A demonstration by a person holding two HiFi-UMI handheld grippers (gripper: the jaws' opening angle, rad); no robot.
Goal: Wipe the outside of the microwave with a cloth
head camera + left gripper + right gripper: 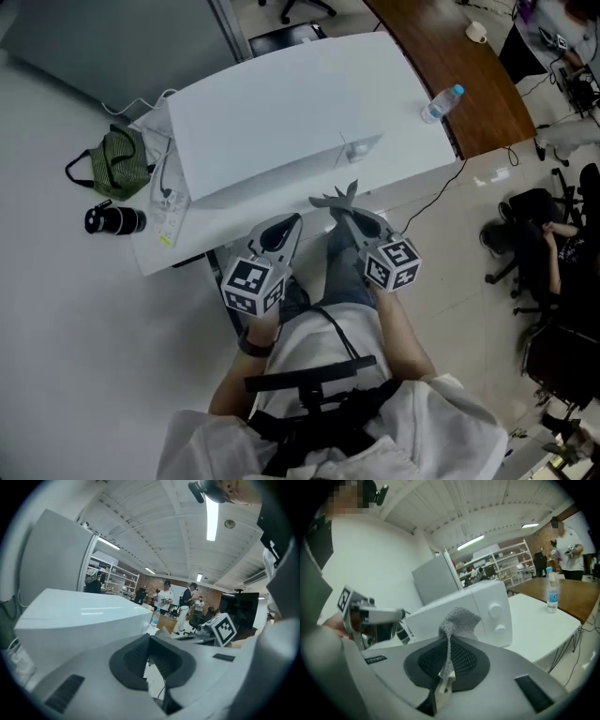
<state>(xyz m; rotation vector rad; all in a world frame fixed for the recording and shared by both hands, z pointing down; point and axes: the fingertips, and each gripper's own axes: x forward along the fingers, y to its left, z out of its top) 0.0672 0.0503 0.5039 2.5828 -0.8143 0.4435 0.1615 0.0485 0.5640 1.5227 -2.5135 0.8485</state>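
Your right gripper (pixel 446 665) is clamped on the cloth (pixel 458 618). Its jaws are together on a narrow gathered strip, and the rest of the grey, open-weave fabric stands up as a small tuft past the tips. I'd judge it light, soft and floppy, so it should fold and bunch against a surface rather than push back. The hold is near one edge and leaves little fabric free, so a fuller bunch would likely give you a broader wiping face. Your left gripper (pixel 151 660) has its jaws a little apart with nothing between them.

From the head view both grippers sit just in front of the microwave (pixel 272 122). The tuft is near its lower front edge, towards the end with the two knobs (pixel 493 607); whether it touches, I cannot tell. The microwave looks rigid, smooth and probably heavy enough to stay put on the white worktop (pixel 417 155), and the cloth may slide easily over its glossy shell, so press it flat
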